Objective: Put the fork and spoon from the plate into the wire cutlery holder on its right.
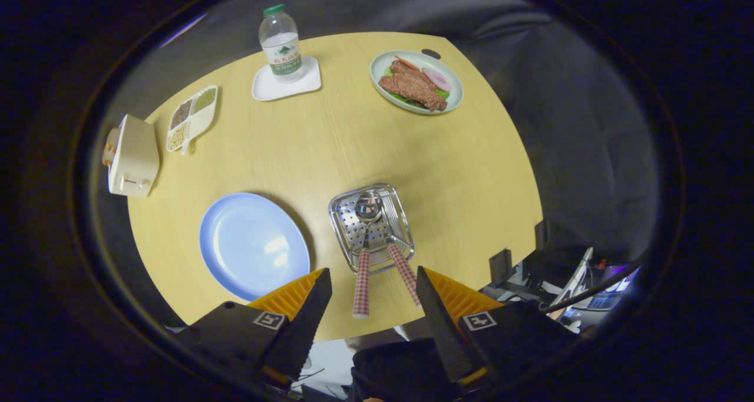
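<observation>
A round wooden desk (365,148) seen from above, its near edge just under the jaws and bare wood across its middle. The gripper (372,299) hangs above that near edge with its jaws spread wide and holding nothing. Between them, just ahead, stands the wire holder (398,210), a square steel basket. In it sit the spoon (366,237), bowl down, and what seems to be the fork (404,266), its head hidden; both checked red-and-white handles lean out toward the jaws. At 9 o'clock of the holder lies the blue plate (253,246), bare. Far off: a food plate (416,81) at 1 o'clock, a bottle (281,43) on a white tray (287,82) at 11, and a snack dish (191,118) and toaster (133,156) at 10.
</observation>
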`<state>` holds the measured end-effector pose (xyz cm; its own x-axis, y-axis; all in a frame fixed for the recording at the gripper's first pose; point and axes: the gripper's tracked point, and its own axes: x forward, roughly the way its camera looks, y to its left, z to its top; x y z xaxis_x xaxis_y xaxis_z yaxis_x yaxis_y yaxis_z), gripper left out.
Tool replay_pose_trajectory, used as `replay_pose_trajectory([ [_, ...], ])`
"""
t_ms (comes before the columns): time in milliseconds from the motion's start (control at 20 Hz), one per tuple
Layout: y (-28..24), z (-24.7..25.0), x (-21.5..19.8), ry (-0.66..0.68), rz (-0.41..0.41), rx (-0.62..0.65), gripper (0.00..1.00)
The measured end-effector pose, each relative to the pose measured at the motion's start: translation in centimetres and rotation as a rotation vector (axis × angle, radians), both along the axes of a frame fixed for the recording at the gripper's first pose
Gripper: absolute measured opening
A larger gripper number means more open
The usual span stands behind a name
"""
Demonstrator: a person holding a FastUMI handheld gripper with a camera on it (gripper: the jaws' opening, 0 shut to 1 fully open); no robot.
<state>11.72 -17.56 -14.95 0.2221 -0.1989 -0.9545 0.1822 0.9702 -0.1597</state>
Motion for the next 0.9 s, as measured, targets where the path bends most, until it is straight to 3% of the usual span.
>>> replay_pose_trajectory([
  [250,2.5,3.8,-0.6,-0.163,0.055,-0.053,0.97],
  [550,5.1,7.3,-1.9,-0.377,0.206,-0.177,0.99],
  [700,7.4,8.6,-1.7,-0.531,0.259,-0.148,0.99],
  [900,9.2,11.6,-0.9,-0.787,0.238,-0.056,0.99],
])
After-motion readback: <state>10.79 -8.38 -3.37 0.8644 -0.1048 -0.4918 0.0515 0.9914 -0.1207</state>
